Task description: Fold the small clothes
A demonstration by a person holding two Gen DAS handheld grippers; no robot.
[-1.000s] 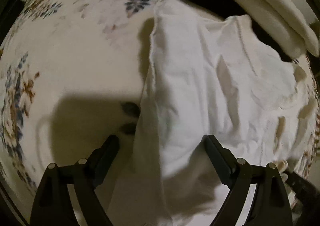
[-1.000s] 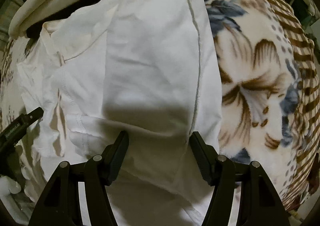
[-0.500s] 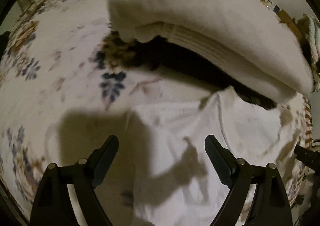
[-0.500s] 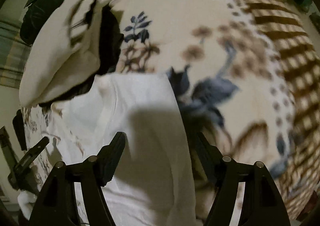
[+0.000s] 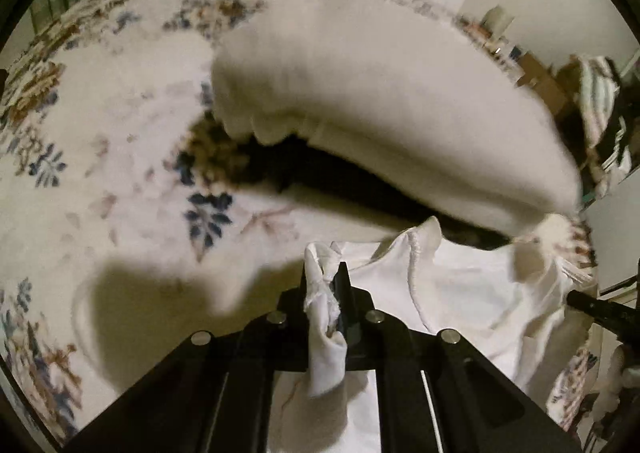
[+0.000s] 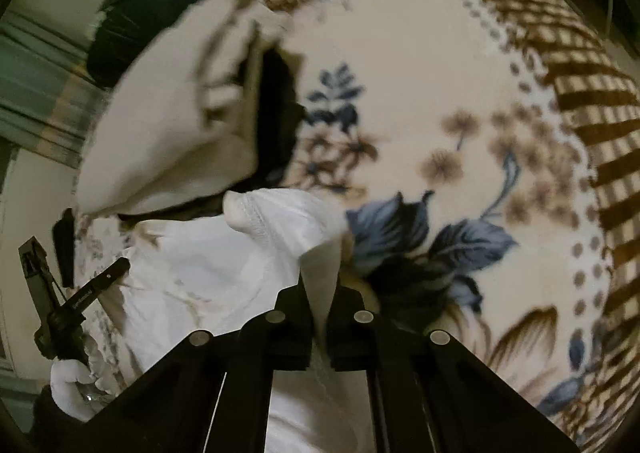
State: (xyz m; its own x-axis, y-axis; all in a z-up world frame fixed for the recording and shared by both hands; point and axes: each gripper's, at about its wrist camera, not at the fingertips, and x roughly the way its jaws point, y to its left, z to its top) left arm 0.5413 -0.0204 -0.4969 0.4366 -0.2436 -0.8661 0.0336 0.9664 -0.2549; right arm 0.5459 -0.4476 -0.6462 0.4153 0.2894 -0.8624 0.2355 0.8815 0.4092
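Both of your tools stood open over the flat white garment [image 5: 460, 293]; the left tool [image 5: 325, 293] and right tool [image 6: 320, 305] have just closed, each pinching a bunched edge and lifting it.

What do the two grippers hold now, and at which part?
Both hold the white cotton garment: the left gripper pinches a bunched edge, the right gripper pinches a fold at another edge.

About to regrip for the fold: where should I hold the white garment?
Keep to the white garment by its near edge, coming from above: each claw, left claw and right claw, has just closed on a bunched corner, cloth spanning between.
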